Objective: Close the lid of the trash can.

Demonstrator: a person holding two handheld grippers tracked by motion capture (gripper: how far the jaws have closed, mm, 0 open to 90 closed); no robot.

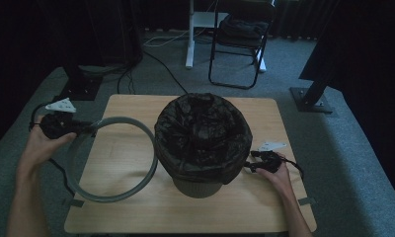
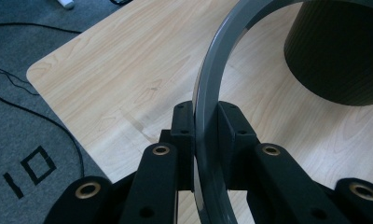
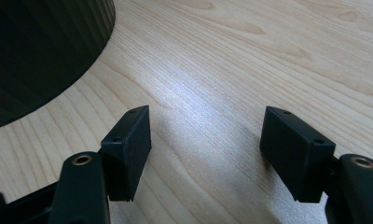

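Over at nine o'clock on the high view, your left gripper has its jaws clamped tight on the grey ring, pads pressing both faces of the band. Your left hand holds it just off the left edge of the wooden table. From the left gripper view, the ring runs straight up between the two black pads and arcs away toward one o'clock, standing on edge in the grip. From above, the ring lies as a big loop over the left half of the table, its pinched part at ten o'clock of the loop, its far side at three o'clock close against the bin; whether the two touch, I can't tell.

Centre table now: the dark bin stands upright, a black bag lining it and folded down over the rim all round. The left gripper view catches the bin's ribbed wall at two o'clock.

On to four o'clock of the bin: your right gripper sits low by the bin's side, right hand behind it. The right gripper view shows its jaws standing wide with nothing between them, bare tabletop beyond, and the bin wall at ten o'clock.
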